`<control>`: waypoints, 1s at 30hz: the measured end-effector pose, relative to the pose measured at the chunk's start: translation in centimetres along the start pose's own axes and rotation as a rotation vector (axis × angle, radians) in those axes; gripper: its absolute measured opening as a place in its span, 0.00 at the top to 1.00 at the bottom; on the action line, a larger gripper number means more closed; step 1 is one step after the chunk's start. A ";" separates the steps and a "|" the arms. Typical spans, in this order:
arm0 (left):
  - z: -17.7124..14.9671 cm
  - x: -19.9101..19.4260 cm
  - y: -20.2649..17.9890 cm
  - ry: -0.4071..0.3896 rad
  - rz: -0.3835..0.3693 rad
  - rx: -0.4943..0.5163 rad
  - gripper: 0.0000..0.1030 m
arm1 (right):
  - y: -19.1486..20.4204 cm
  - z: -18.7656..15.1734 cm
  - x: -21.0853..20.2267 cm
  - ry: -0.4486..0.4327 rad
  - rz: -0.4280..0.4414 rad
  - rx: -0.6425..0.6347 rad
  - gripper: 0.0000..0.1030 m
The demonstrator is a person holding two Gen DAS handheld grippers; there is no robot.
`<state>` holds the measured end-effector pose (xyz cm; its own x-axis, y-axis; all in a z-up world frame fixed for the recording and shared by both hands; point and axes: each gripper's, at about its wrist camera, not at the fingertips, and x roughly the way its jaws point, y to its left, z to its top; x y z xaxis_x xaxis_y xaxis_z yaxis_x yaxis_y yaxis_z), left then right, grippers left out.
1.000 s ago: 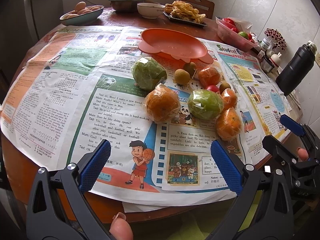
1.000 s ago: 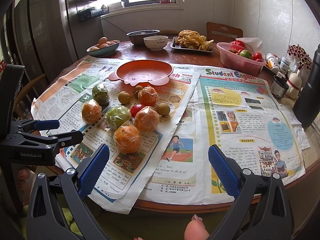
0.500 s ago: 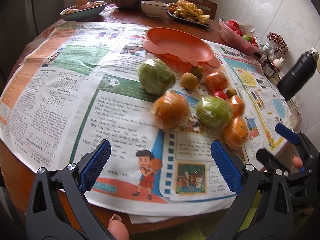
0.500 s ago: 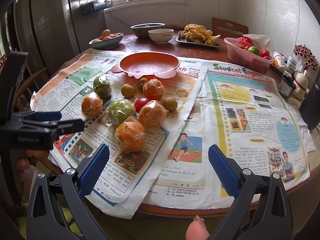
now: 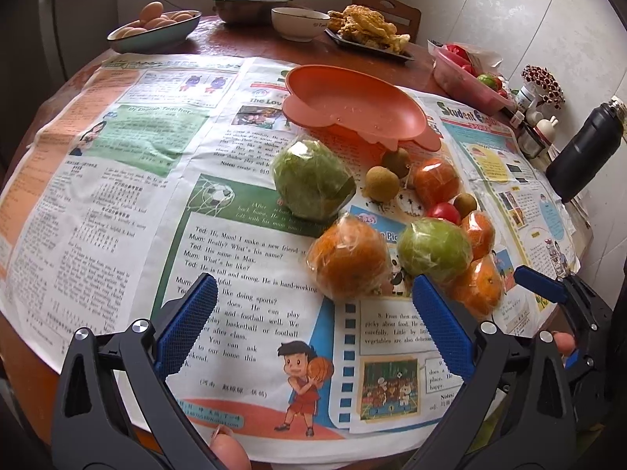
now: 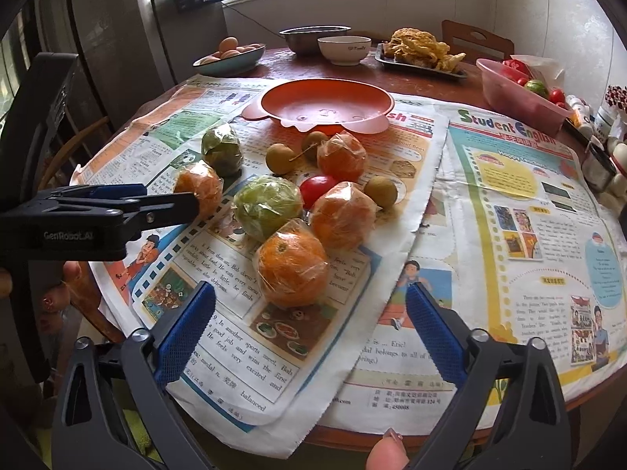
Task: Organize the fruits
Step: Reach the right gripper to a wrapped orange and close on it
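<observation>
Plastic-wrapped fruits lie in a cluster on newspaper: an orange [image 5: 350,261] nearest my left gripper, a green fruit [image 5: 434,252] beside it, a larger green one [image 5: 313,180] behind, more oranges, small brown fruits [image 5: 382,183] and a red one [image 5: 443,212]. An empty orange plate [image 5: 352,100] stands behind them. My left gripper [image 5: 313,323] is open, just short of the orange. My right gripper [image 6: 311,323] is open, just short of another wrapped orange [image 6: 292,262]. The plate also shows in the right wrist view [image 6: 327,103].
At the back stand a bowl of eggs [image 5: 153,31], a metal bowl [image 5: 250,6], a white bowl [image 5: 299,23], a tray of fried food [image 5: 368,33] and a pink tub [image 6: 521,96]. A black bottle [image 5: 584,152] and small jars stand at the right edge.
Both grippers have moved forward over the table toward the fruit cluster. The fruits now look larger and closer. Both stay open; nothing was picked up.
</observation>
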<state>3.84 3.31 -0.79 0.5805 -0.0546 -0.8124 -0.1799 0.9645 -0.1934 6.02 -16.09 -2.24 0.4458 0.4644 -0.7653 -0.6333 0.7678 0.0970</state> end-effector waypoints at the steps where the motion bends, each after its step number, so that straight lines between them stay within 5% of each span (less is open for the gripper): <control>1: 0.1 0.1 0.0 -0.001 0.004 0.001 0.10 | 0.1 0.1 0.1 0.003 0.008 -0.003 0.23; 10: 0.6 1.0 -0.3 0.015 -0.021 0.020 0.31 | 0.3 0.2 1.0 0.022 0.052 -0.019 0.58; 25: 1.3 2.1 -1.5 0.026 -0.050 0.068 0.61 | -0.4 0.1 0.9 0.011 0.103 -0.001 0.62; 30: 1.3 2.0 -1.5 0.026 -0.052 0.068 0.63 | -0.7 0.1 0.5 -0.002 0.118 0.009 0.62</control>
<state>6.33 2.04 -1.45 0.5665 -0.1107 -0.8166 -0.0950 0.9756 -0.1982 6.76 -16.36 -2.63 0.3697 0.5525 -0.7471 -0.6754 0.7119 0.1922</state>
